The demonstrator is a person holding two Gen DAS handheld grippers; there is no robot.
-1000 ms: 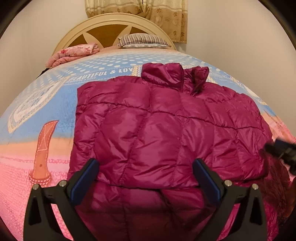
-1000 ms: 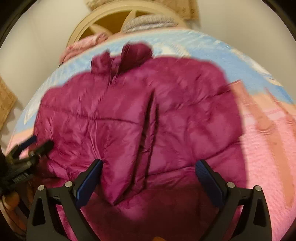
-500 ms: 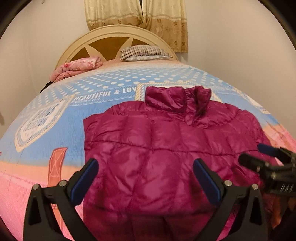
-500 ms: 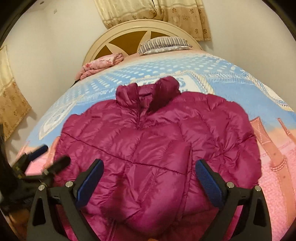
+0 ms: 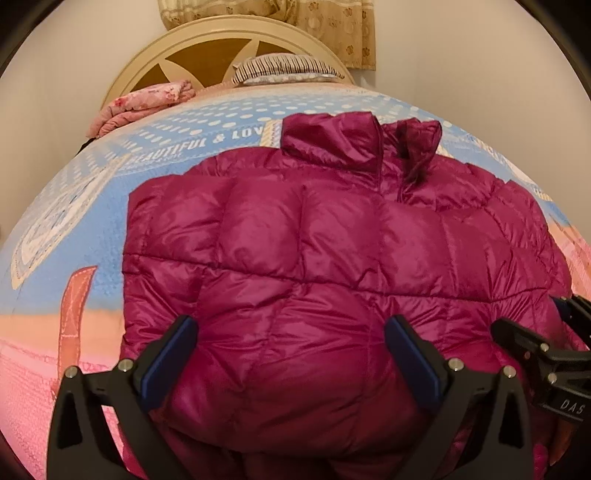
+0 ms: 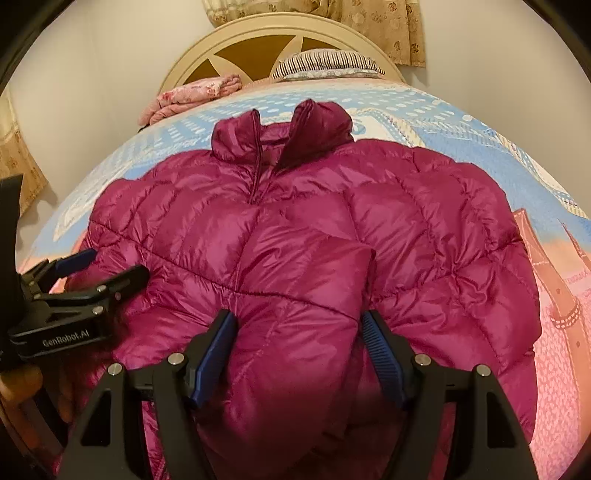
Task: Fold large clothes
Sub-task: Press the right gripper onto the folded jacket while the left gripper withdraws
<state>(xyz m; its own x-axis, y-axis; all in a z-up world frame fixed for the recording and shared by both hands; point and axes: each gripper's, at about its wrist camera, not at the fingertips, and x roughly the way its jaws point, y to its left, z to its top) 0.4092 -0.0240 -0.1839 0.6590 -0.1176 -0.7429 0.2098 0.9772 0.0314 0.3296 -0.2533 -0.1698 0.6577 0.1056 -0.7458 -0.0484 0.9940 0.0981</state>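
A shiny magenta puffer jacket (image 5: 314,251) lies front up on the bed, its collar (image 5: 332,140) toward the headboard. One sleeve (image 6: 306,280) is folded across its front. My left gripper (image 5: 291,345) is open low over the jacket's near left part, and padding bulges between its wide-spread fingers. My right gripper (image 6: 299,349) has its jaws closing around the folded sleeve's puffy end. The blue pads (image 6: 382,354) stand at the sleeve's sides without visibly squeezing it. Each gripper shows in the other's view, the right gripper (image 5: 532,325) at the jacket's right edge and the left gripper (image 6: 110,267) at its left edge.
The bed cover (image 5: 74,229) is blue and pink with printed words. A striped pillow (image 5: 284,68) and a folded pink blanket (image 5: 144,103) lie by the cream headboard (image 5: 221,40). Curtains (image 6: 369,22) hang behind, with pale walls on both sides.
Both grippers have come forward and down onto the jacket, which now fills more of each view. The right gripper's jaws have narrowed around the folded sleeve.
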